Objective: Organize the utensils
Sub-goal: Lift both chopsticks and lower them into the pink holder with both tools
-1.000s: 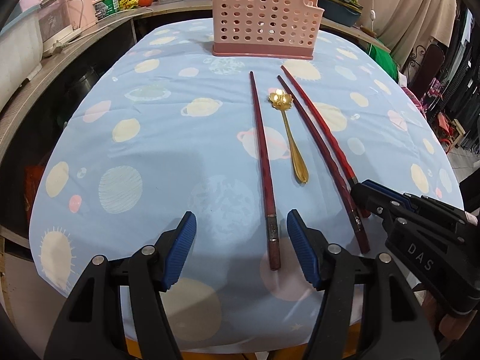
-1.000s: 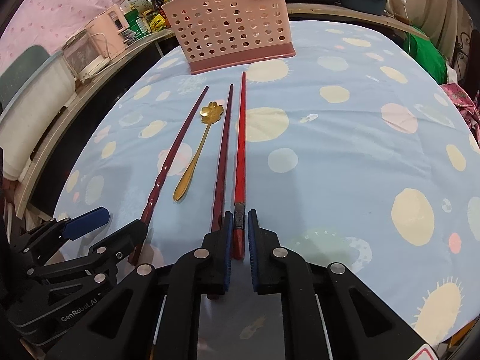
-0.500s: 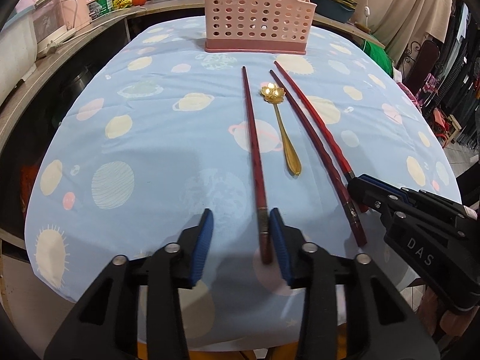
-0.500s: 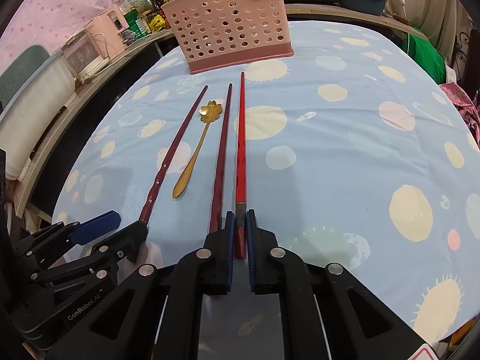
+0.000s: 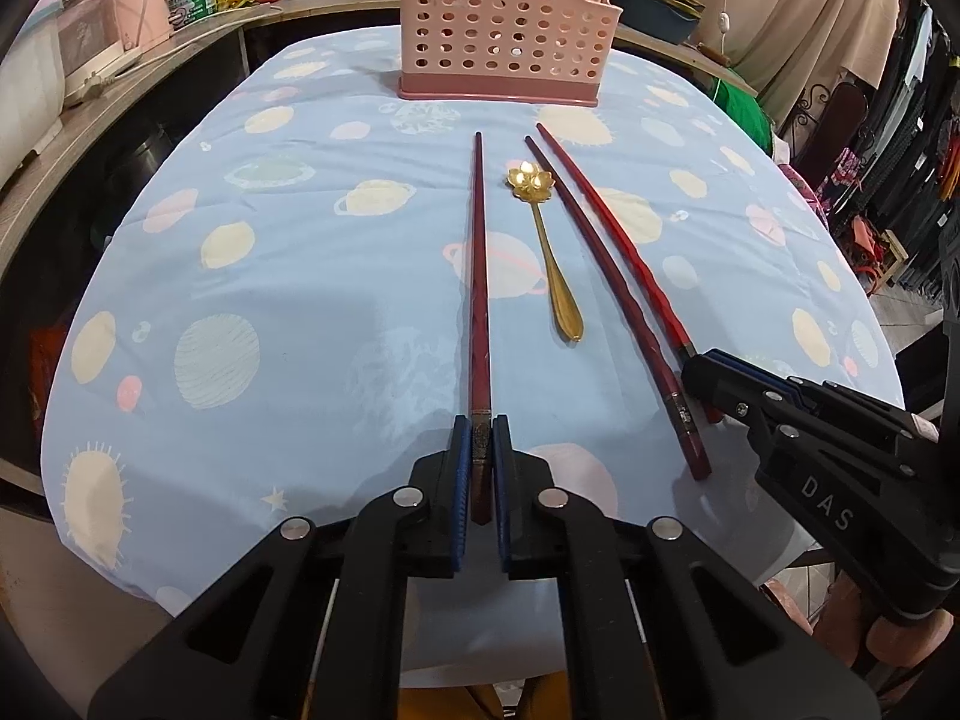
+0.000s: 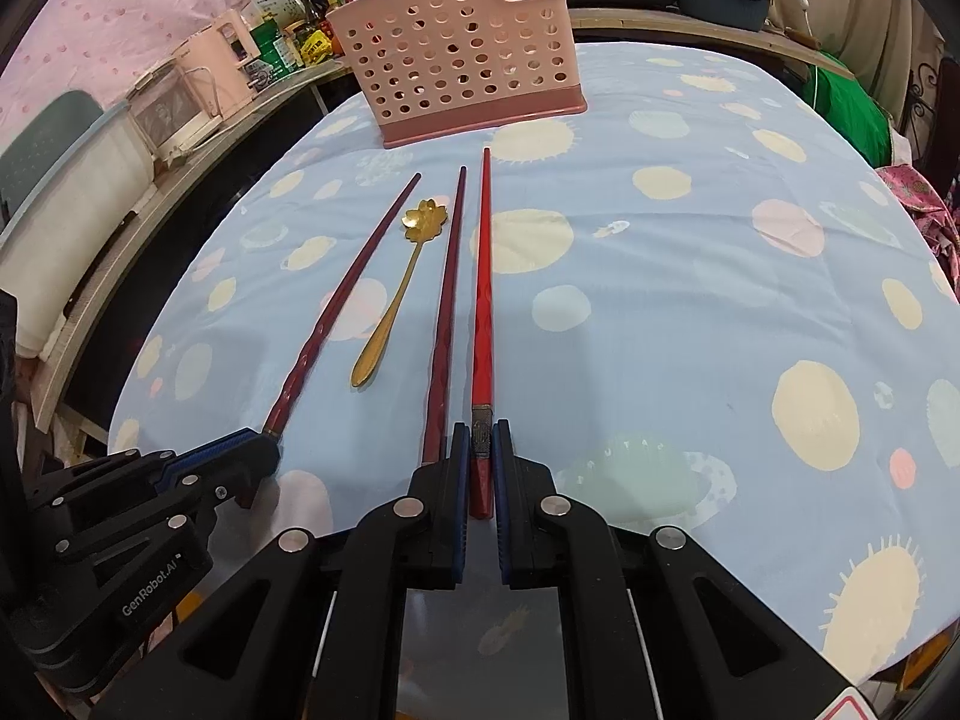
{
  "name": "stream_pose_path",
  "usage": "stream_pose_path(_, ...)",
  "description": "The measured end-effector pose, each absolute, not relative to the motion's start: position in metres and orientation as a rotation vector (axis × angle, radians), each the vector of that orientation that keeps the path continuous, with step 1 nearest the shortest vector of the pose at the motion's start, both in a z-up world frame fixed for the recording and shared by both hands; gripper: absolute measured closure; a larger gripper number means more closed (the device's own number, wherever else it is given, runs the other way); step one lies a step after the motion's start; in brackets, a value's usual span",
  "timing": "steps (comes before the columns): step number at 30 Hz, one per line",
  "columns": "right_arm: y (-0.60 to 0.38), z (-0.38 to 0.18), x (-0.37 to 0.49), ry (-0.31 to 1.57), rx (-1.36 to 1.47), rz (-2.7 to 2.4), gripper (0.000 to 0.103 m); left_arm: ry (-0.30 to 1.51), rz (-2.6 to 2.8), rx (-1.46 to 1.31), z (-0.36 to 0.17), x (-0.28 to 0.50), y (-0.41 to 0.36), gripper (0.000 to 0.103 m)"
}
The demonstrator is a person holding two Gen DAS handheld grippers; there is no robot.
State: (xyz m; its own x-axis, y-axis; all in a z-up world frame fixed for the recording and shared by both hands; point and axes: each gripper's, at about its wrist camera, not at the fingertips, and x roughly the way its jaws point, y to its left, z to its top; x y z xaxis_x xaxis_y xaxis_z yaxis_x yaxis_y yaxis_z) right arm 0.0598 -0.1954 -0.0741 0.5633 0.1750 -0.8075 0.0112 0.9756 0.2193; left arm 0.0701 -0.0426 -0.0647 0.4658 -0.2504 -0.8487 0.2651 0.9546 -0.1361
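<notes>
Three long red chopsticks and a gold flower-bowl spoon [image 5: 543,246] lie lengthwise on the blue tablecloth, pointing at a pink perforated utensil basket [image 5: 504,30] at the far end. My left gripper [image 5: 481,438] is shut on the near end of the left dark red chopstick [image 5: 479,276]. My right gripper [image 6: 481,444] is shut on the near end of the bright red chopstick [image 6: 482,288], which still lies on the cloth. The middle dark chopstick [image 6: 447,312] lies loose beside it. The spoon [image 6: 399,294] and basket [image 6: 462,54] also show in the right wrist view.
The tablecloth [image 5: 270,312] covers an oval table whose near edge is just under both grippers. A wooden counter [image 5: 90,108] with appliances and bottles runs along the left. Green cloth and a chair [image 5: 840,120] stand at the right.
My left gripper has moved forward over the left chopstick's end and closed on it, from wide open a second ago. My right gripper has stayed shut on the bright red chopstick.
</notes>
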Motion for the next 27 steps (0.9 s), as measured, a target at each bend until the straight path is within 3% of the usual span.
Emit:
stream_pose_path(9,-0.204,-0.042,0.045,0.892,0.23,0.096,0.096,0.981,-0.316,-0.022,-0.033,0.068,-0.034,0.096)
stream_pose_path(27,-0.244,0.075,0.06,0.598,0.277,0.068,0.096,0.764,-0.285,-0.119,0.076,0.1,-0.005,0.096)
